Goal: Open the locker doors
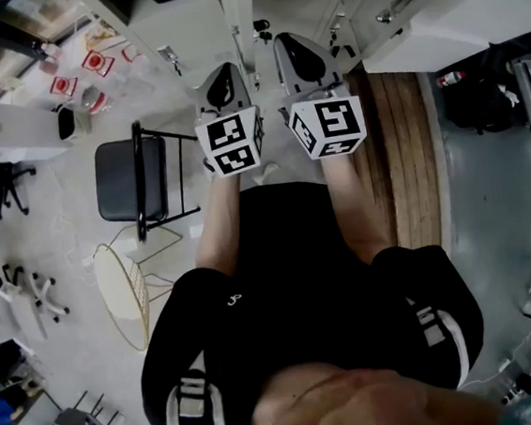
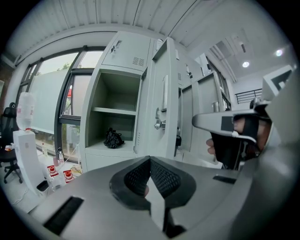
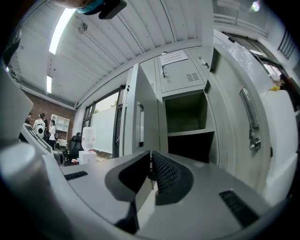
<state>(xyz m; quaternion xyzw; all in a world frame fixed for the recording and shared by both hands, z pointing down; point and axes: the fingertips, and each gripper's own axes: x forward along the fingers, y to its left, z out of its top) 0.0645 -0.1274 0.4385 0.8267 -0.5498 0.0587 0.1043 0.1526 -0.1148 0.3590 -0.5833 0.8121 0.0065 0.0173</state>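
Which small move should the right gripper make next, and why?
Probably open the right gripper and raise it toward the top door: its jaws are together, and that door is shut above the open compartment.

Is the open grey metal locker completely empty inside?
No, a small black crumpled bundle lies on the lower level of the open grey metal locker.

Count: 1 black folding metal chair [image 1: 132,178], 1 cream round wire-frame stand [image 1: 123,292], 1 black crumpled bag [image 2: 113,138], 1 white water dispenser [image 2: 26,150], 2 grey claws: left claw [image 2: 150,161], right claw [image 3: 150,164].
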